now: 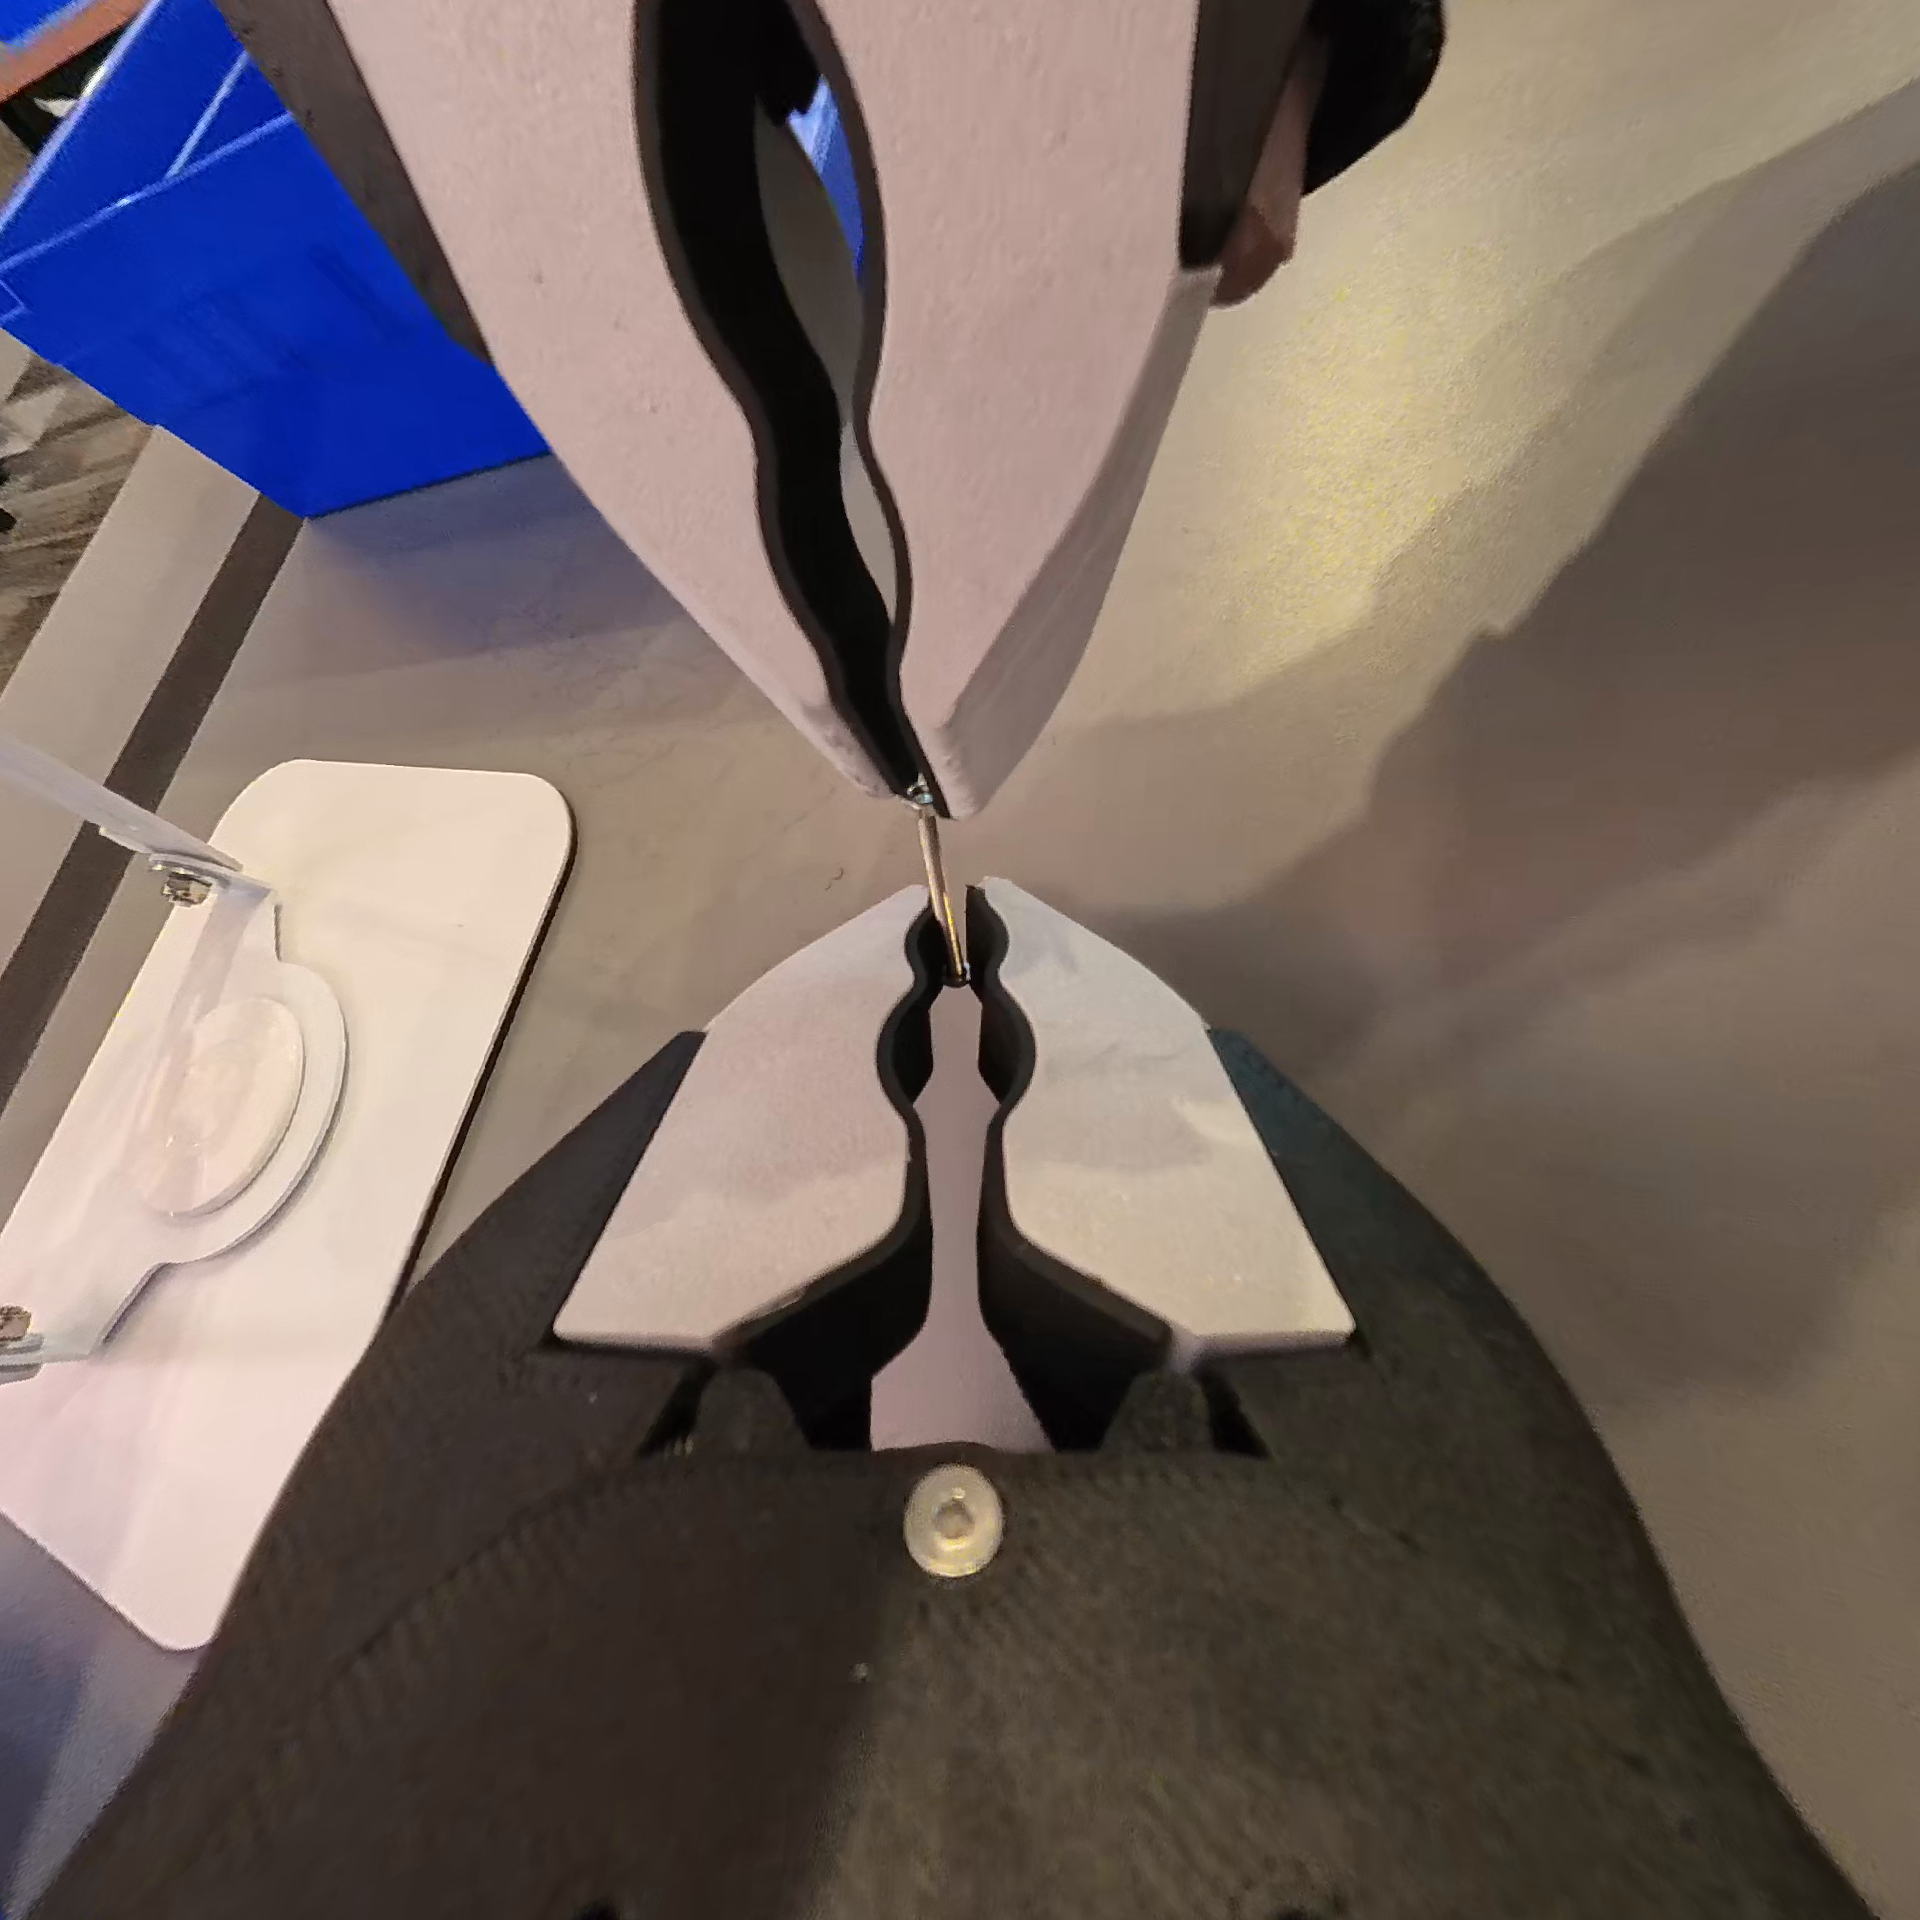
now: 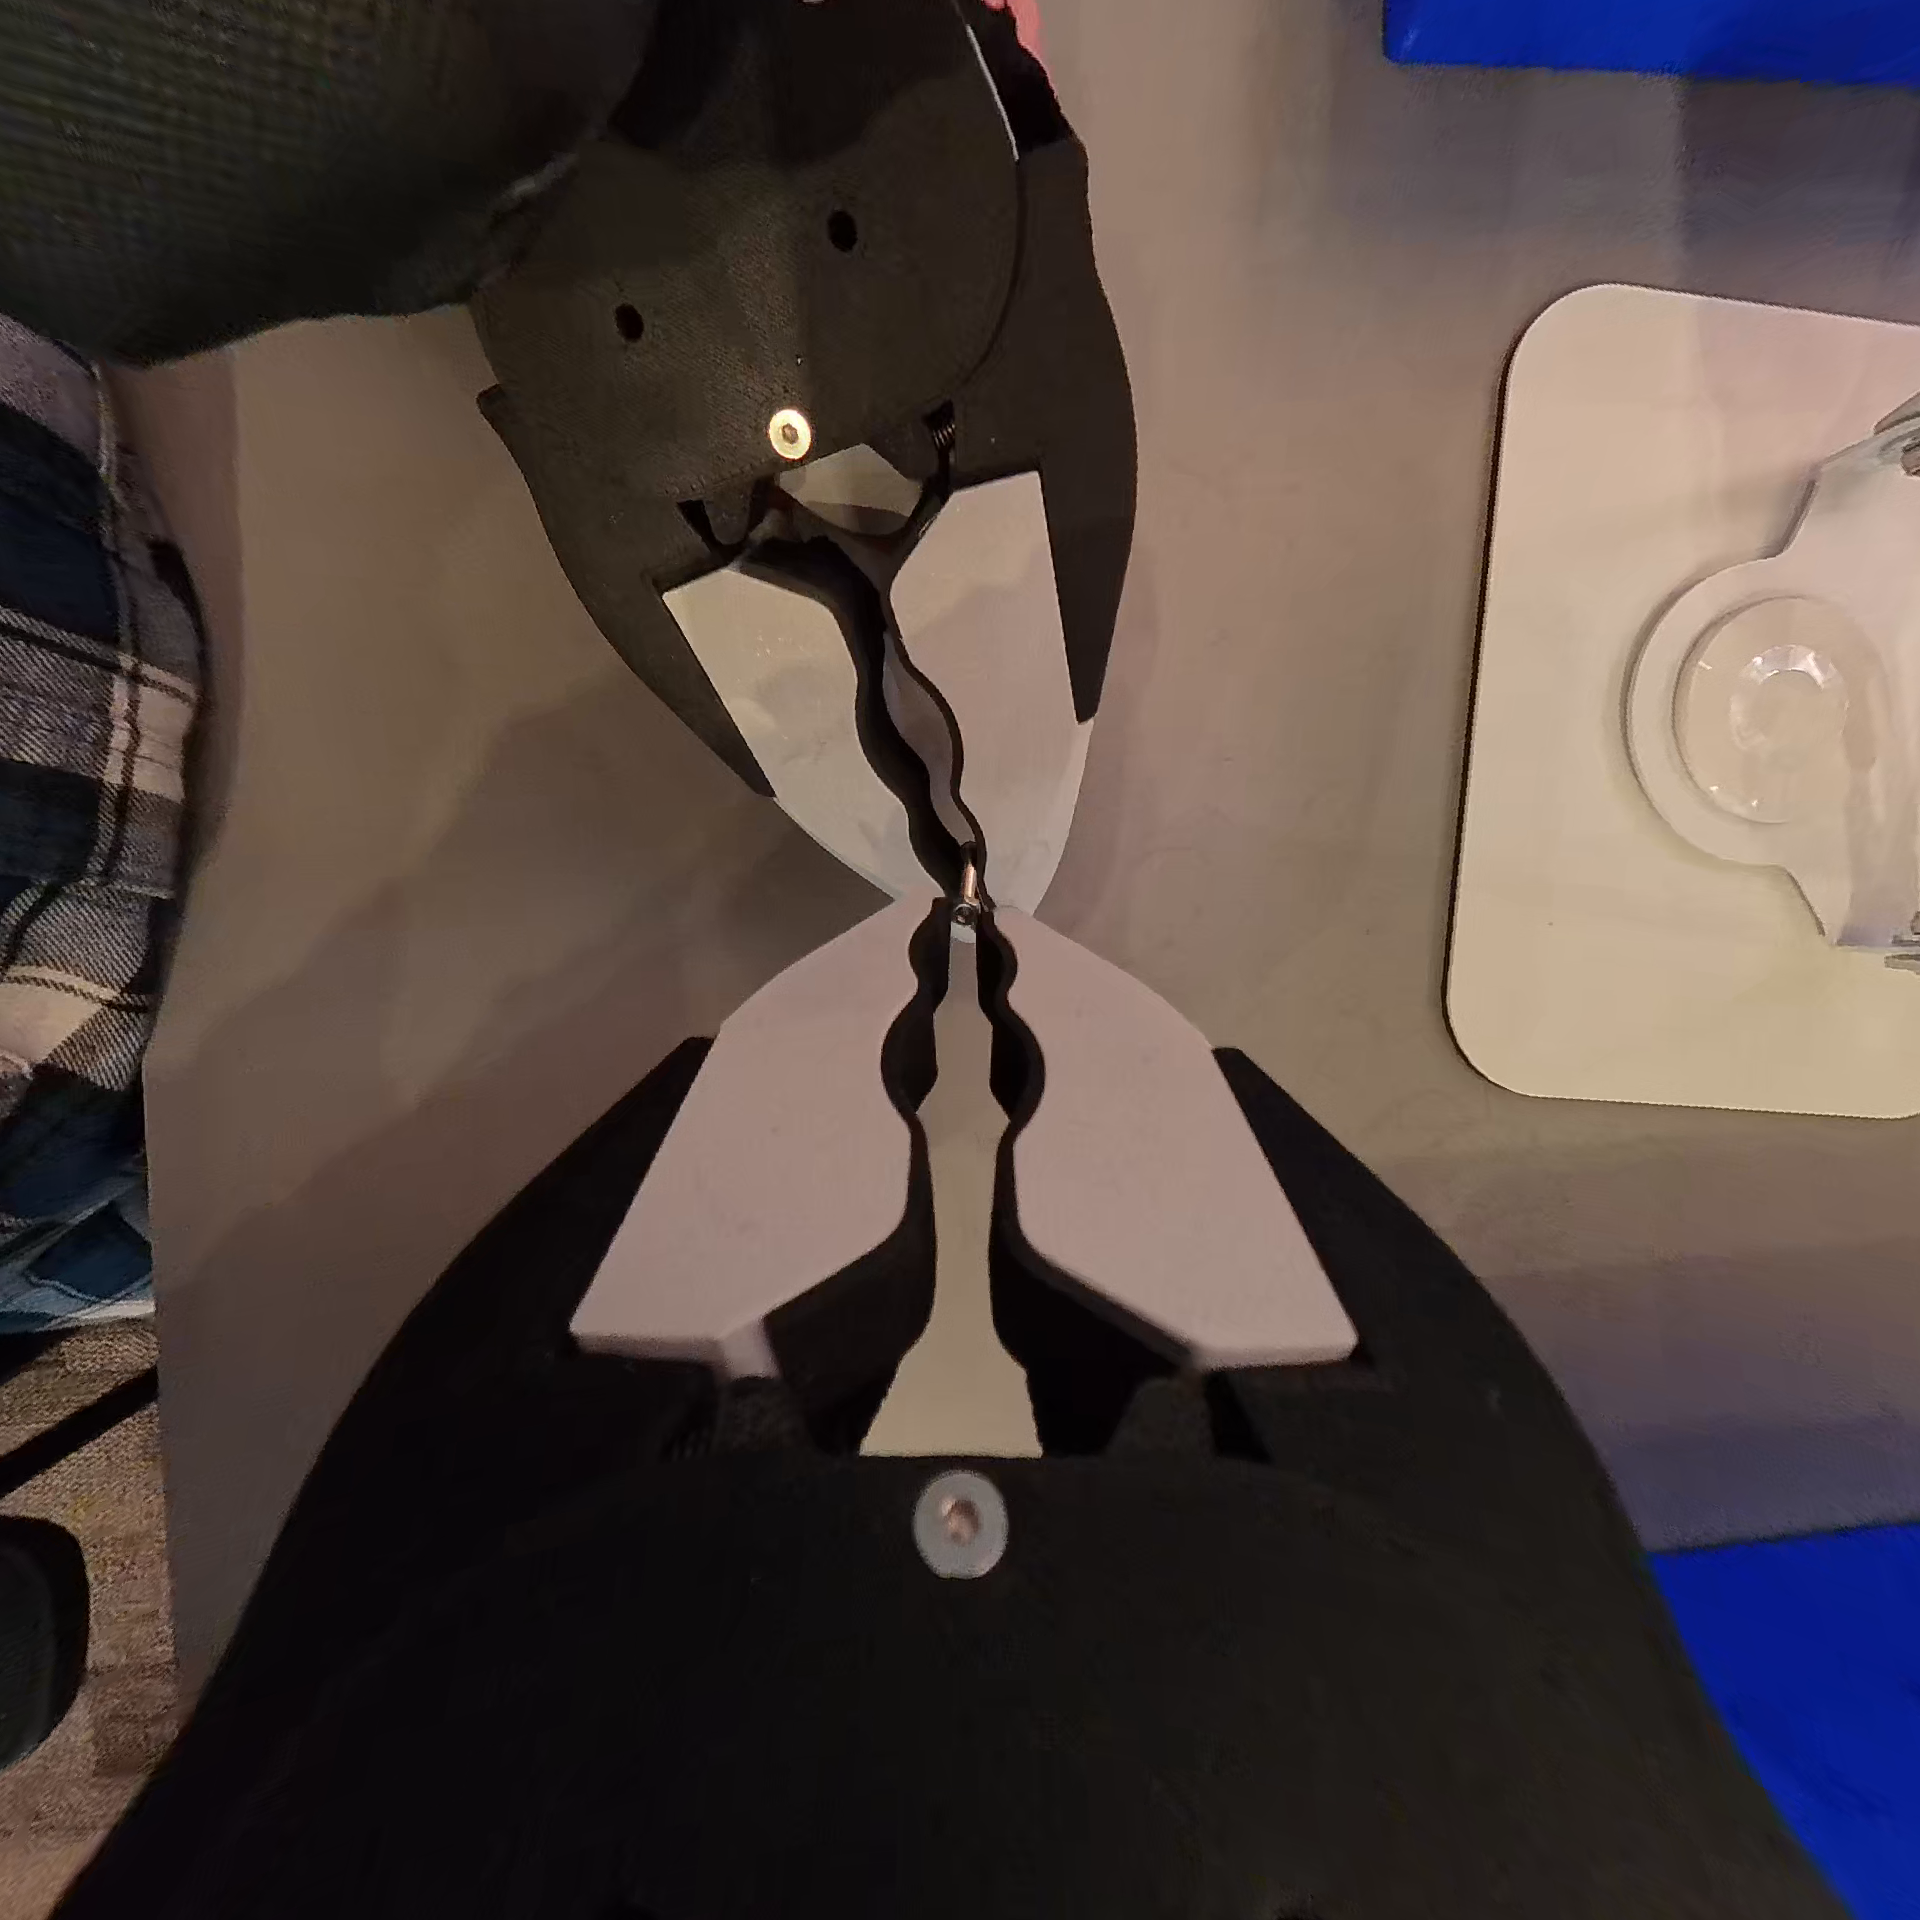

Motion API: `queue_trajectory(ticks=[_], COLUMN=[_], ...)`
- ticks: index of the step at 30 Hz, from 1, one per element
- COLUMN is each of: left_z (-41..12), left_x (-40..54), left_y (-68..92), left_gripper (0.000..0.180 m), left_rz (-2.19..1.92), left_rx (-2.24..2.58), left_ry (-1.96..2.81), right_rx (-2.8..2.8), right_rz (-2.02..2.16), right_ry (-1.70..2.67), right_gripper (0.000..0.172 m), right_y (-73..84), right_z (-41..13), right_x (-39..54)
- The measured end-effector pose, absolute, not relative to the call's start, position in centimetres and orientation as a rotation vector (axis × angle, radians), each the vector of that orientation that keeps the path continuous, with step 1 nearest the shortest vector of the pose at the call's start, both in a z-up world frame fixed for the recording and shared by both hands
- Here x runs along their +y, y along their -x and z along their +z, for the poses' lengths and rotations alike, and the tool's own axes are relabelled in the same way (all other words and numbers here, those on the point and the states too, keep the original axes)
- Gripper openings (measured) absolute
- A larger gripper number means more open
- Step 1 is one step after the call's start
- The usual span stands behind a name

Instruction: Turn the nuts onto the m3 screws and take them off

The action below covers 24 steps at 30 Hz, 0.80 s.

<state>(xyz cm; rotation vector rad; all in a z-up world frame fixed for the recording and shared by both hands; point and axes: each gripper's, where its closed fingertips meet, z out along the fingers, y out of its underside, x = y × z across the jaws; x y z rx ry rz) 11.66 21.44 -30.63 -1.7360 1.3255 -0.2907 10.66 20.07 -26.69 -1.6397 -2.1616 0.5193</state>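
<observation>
A tiny silver screw (image 1: 943, 902) is pinched at both ends: its shaft tip by the left gripper (image 1: 956, 935), its head by the right gripper (image 2: 964, 916), tip to tip above the grey table (image 1: 1351, 727). It looks light, stiff and slippery, so it's probably best gripped across the shaft.

My two grippers meet tip to tip over bare grey tabletop (image 1: 1558, 727); open room lies all around them there. White board (image 2: 1621, 727) with its clear acrylic fixture (image 2: 1766, 717) blocks one side. Blue bin (image 1: 208, 291) closes off the far edge beyond the board, and another blue thing (image 2: 1818, 1704) sits nearer me.
</observation>
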Motion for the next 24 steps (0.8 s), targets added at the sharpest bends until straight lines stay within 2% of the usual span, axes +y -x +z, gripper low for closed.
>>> queue_trajectory(ticks=[24], left_z=[-31.05], left_x=[21.85], left_y=[-11.4], left_gripper=[0.003], left_rz=[-0.134], left_rx=[1.344], left_ry=[1.74], right_rx=[-2.022], right_rz=[0.505], right_ry=[1.781], right_gripper=[0.005], right_y=[-10.83], right_z=[-27.25], right_x=[20.24])
